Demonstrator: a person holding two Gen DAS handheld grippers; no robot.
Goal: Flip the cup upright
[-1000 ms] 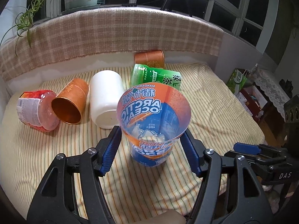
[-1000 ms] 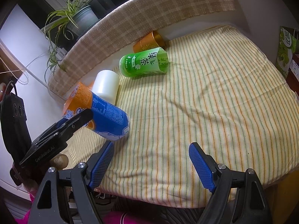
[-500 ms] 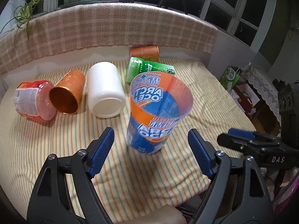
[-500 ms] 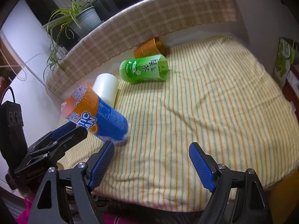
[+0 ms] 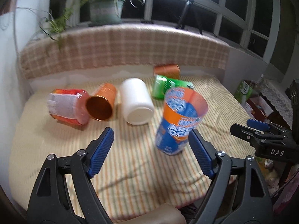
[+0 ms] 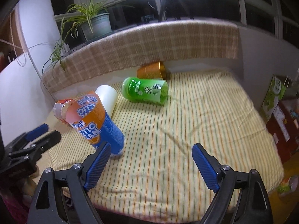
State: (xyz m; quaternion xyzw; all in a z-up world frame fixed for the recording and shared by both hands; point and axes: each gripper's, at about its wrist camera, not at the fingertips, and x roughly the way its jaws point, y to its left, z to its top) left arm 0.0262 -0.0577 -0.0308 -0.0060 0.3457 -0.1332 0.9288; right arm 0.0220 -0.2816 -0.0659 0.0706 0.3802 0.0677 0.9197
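An orange and blue Arctic Ocean cup (image 5: 179, 121) stands mouth up on the striped cloth, also in the right wrist view (image 6: 101, 123). My left gripper (image 5: 151, 145) is open and empty; the cup sits just beyond its right finger (image 5: 200, 153). My right gripper (image 6: 151, 164) is open and empty over the cloth, to the right of the cup. A green tea cup (image 6: 145, 91), a white cup (image 5: 136, 102), two copper cups (image 5: 102, 105) (image 6: 152, 71) and a red-labelled clear cup (image 5: 67, 106) lie on their sides.
The striped cloth covers a table (image 6: 196, 130) backed by a checked ledge (image 5: 121, 48) with a potted plant (image 5: 106, 11). Boxes and clutter (image 6: 276, 102) stand off the right edge. The right gripper shows at the right of the left wrist view (image 5: 261, 130).
My left gripper let go of the Arctic Ocean cup, opened wide and drew back and up. The cup now stands free on the cloth. The right gripper rose slightly.
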